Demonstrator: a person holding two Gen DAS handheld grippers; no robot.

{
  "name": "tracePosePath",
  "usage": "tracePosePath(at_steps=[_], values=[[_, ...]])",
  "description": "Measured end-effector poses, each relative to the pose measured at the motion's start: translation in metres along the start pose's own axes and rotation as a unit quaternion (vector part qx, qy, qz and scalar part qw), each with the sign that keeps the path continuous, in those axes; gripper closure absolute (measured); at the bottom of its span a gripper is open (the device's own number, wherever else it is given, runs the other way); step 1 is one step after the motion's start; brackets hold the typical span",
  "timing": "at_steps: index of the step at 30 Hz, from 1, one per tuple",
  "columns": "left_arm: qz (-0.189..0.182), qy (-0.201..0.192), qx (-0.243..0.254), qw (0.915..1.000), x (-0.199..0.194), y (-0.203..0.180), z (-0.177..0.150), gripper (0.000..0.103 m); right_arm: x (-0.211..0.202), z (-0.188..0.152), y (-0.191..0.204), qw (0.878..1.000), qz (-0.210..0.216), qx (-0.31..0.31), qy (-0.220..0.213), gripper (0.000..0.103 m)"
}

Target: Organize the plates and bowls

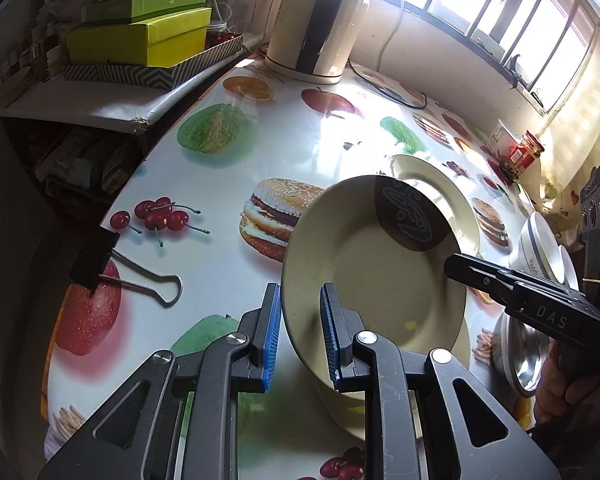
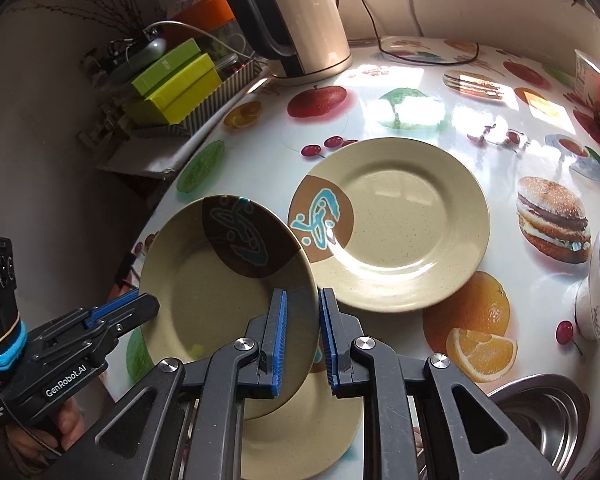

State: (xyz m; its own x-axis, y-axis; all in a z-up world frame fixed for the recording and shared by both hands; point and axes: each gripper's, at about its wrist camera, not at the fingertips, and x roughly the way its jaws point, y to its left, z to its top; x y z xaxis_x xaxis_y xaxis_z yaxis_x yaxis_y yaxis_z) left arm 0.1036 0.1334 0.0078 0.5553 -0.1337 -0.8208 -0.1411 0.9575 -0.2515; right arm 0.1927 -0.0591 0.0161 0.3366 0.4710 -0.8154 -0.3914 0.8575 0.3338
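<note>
Plate (image 2: 220, 288), beige with a brown patch and blue squiggle, is lifted and tilted above the fruit-print table (image 2: 439, 92), gripped at opposite rims by both tools: left gripper (image 1: 300, 328) has its blue pads narrowed onto the near edge, right gripper (image 2: 303, 332) likewise clamps the plate's right edge. Under it lies another beige plate (image 2: 300, 432), and a third matching plate (image 2: 399, 224) sits flat on the table just beyond. Striped bowls (image 1: 539, 244) and a steel bowl (image 2: 547, 420) rest at the table's right side; kettle (image 2: 307, 20) stands at the back.
</note>
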Motion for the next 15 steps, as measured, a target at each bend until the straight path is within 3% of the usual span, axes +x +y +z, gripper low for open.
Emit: tracePosePath(at_steps=[15], values=[[-0.008, 0.024, 0.01, 0.9996, 0.007, -0.01, -0.018, 0.082, -0.009, -0.026, -0.013, 1.0, -0.012, 0.017, 0.017, 0.086]])
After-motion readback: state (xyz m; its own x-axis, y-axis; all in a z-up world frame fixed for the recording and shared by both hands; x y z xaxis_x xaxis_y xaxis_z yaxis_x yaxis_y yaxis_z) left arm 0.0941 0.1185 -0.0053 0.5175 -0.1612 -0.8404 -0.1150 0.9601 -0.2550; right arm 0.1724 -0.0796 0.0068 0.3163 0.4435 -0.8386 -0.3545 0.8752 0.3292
